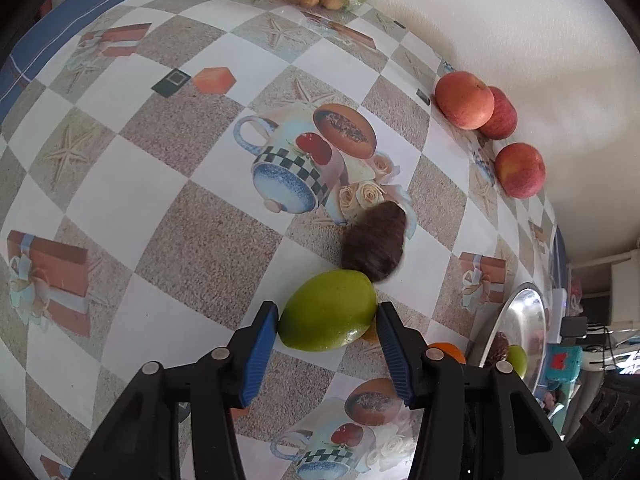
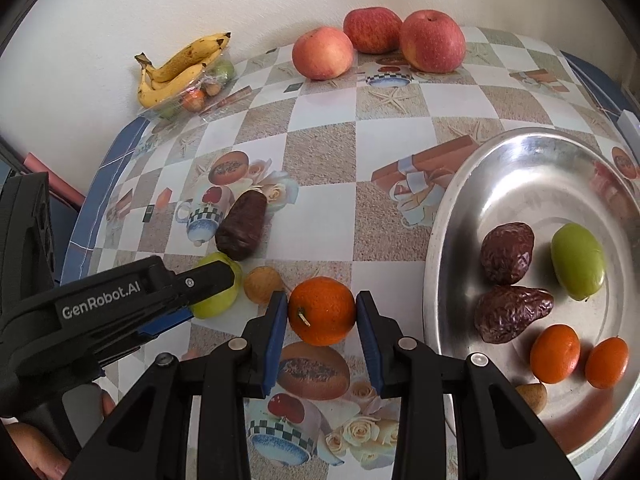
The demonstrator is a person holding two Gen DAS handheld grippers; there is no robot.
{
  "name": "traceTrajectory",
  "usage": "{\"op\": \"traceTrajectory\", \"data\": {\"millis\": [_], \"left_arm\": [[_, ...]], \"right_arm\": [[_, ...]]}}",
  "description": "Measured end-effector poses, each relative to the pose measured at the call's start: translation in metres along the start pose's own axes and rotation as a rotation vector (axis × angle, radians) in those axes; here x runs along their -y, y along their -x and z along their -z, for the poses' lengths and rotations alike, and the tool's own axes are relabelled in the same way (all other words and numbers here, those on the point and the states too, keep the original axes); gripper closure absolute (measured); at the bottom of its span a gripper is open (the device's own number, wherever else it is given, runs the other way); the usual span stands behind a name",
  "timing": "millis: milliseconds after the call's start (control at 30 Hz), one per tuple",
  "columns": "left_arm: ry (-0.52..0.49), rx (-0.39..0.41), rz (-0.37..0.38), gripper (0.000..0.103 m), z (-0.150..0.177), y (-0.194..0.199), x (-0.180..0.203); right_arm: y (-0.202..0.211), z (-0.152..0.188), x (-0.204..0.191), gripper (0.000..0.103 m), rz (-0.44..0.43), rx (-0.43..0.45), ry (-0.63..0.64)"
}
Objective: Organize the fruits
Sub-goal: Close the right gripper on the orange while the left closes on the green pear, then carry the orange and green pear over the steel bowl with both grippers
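Observation:
A green fruit (image 1: 328,320) lies on the patterned tablecloth between the blue pads of my left gripper (image 1: 326,316), which is shut on it from both sides. The right wrist view shows that gripper (image 2: 212,296) coming in from the left around the same green fruit (image 2: 219,300). My right gripper (image 2: 322,308) is shut on a small orange (image 2: 322,314) that rests on the cloth. A wrinkled dark brown fruit (image 2: 242,226) and a small tan fruit (image 2: 263,284) lie just beyond. The metal plate (image 2: 520,148) at the right holds several fruits.
Three red apples (image 2: 322,54) sit along the wall at the back. Bananas (image 2: 180,68) lie on a plastic bag of small fruits at the back left. The table's blue edge (image 2: 100,184) runs down the left. A hand shows at the lower left.

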State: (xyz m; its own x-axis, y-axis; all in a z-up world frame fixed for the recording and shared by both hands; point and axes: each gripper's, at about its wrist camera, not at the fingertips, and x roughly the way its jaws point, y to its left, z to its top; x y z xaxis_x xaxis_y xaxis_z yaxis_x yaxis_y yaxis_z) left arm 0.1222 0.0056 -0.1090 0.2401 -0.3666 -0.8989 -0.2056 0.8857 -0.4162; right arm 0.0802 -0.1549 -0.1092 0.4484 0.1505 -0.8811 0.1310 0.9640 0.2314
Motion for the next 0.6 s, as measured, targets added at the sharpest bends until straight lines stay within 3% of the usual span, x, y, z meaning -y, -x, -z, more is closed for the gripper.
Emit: {"op": "traceTrajectory", "data": {"millis": [600], "left_arm": [[-0.028,0.076,0.023,0.049,0.007,0.027,0.012]], "right_arm": [[0.032,0.007,0.002,0.066,0.003,0.054,-0.013]]}}
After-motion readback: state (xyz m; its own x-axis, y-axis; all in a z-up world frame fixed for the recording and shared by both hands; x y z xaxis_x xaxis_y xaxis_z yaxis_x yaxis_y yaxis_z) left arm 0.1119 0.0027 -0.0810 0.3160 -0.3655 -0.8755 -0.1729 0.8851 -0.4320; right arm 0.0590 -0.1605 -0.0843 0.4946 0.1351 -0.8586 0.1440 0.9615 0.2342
